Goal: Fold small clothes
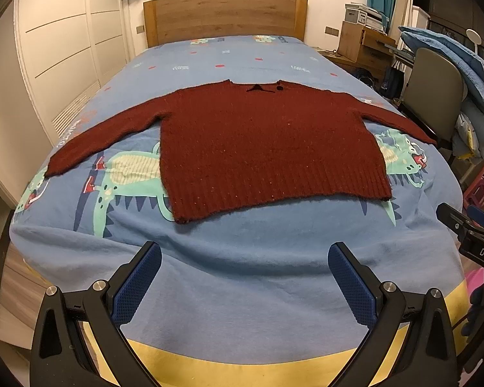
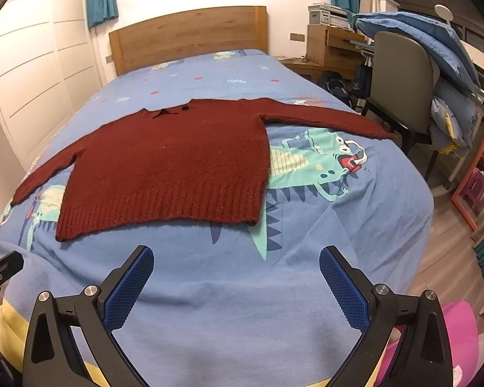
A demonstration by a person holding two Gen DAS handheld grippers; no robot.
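One red sweater point(image 1: 271, 148) is spread flat at mid-frame on one bed point(image 1: 242, 258). Two grippers, left point(image 1: 244, 277) and right point(image 2: 236, 280), are held released, fingers point(image 1: 137, 287) grasping nothing.

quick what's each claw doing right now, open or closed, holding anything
Left claw: open, holding nothing, short of the red sweater.
Right claw: open, holding nothing.
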